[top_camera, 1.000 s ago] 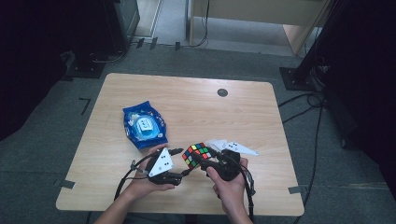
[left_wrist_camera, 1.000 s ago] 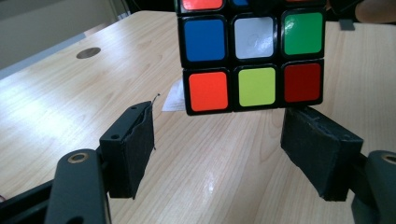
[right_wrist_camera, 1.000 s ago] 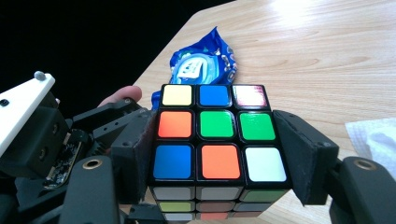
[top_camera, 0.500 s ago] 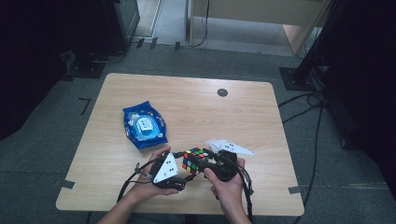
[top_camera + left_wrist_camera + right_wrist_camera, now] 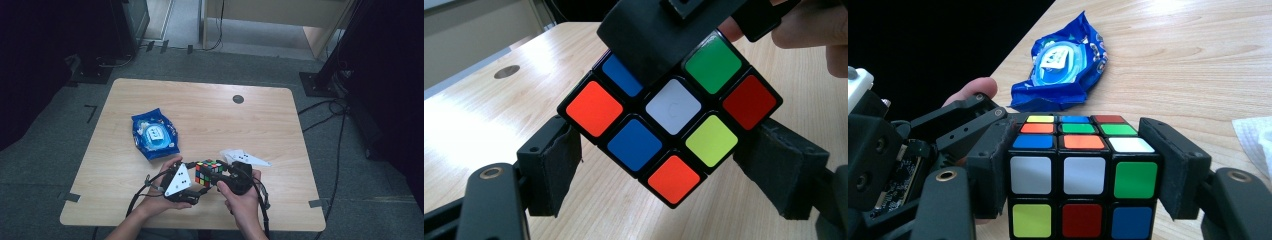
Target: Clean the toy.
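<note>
1. Fingers of the right gripper [image 5: 1083,175] are clamped on the two side faces of a multicoloured plastic puzzle cube with black edges [image 5: 1080,175], their dark padded faces flat against it.
2. Fingers of the left gripper [image 5: 664,165] stand apart on either side of the same cube, which sits corner-down between them; they have just been opening, and a narrow gap shows at each pad.
3. Both hands come in from the near edge of the pale wood-grain bench [image 5: 210,120] and meet over its near middle, the left hand [image 5: 157,197] under its gripper and the right hand [image 5: 242,200] wrapped around the other's black body.
4. On top of the left gripper lies a grey three-cornered plate, and black cables trail back from both tools towards the person.
5. Each glossy cube face carries nine square stickers: white, green, red, blue, yellow and orange.
6. Beside the cube on the right lies a crumpled white tissue [image 5: 245,157].
7. Farther off to the left rests a crinkled, shiny blue foil packet with a white label [image 5: 155,134]; its print is too small to read.
8. Near the far edge sits a small dark round cap [image 5: 238,99] set in the bench top.
</note>
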A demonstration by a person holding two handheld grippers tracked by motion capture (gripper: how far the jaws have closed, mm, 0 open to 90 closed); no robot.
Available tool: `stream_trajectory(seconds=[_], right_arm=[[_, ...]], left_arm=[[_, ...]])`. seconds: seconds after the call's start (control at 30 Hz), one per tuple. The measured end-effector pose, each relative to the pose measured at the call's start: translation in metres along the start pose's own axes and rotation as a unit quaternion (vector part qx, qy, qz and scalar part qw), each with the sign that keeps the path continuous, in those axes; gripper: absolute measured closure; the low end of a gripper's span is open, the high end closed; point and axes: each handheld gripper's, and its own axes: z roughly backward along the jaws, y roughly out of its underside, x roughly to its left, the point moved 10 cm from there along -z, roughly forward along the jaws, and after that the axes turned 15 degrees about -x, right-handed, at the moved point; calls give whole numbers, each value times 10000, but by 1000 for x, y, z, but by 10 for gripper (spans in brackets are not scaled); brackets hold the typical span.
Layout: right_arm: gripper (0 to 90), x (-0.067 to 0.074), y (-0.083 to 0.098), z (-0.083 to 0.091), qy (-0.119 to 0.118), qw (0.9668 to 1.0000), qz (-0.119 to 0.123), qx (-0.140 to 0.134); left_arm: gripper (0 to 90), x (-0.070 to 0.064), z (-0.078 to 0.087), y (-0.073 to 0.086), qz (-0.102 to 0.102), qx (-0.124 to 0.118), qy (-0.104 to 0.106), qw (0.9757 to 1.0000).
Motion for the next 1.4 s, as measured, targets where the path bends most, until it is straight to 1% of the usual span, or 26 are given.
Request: stream_trajectory(seconds=[0.6, 0.73, 0.8, 0.87, 0.97, 1.07, 1.17, 1.27, 1.33, 1.4], right_arm=[[345, 0, 3, -1, 61, 10000, 21, 54], [345, -1, 3, -1, 75, 10000, 21, 48], [344, -1, 4, -2, 87, 9999, 34, 54], [344, -1, 5, -2, 75, 9999, 28, 64], [346, 0, 5, -2, 103, 9999, 23, 57], [346, 0, 4, -1, 108, 9999, 31, -6], [346, 0, 0, 0, 113, 9999, 63, -94], [346, 0, -2, 2, 86, 9999, 51, -97], [346, 0, -2, 2, 64, 9999, 57, -56], [346, 2, 0, 2, 17, 10000, 23, 0]], left_arm=[[202, 3, 0, 0, 40, 34, -78, 10000], [202, 4, 0, 0, 68, 40, -97, 9999], [202, 6, 0, 0, 116, 17, -138, 9998], [202, 6, 0, -1, 163, 10, -136, 9998], [202, 7, 1, -1, 169, 1, -137, 9998], [211, 6, 1, -2, 191, -52, -107, 9997], [224, 8, 2, -4, 179, -119, -113, 9997], [214, 10, 4, -4, 175, -161, -99, 9997], [205, 10, 5, -4, 144, -157, -86, 9997], [203, 9, 4, -3, 52, -117, -92, 9999]])
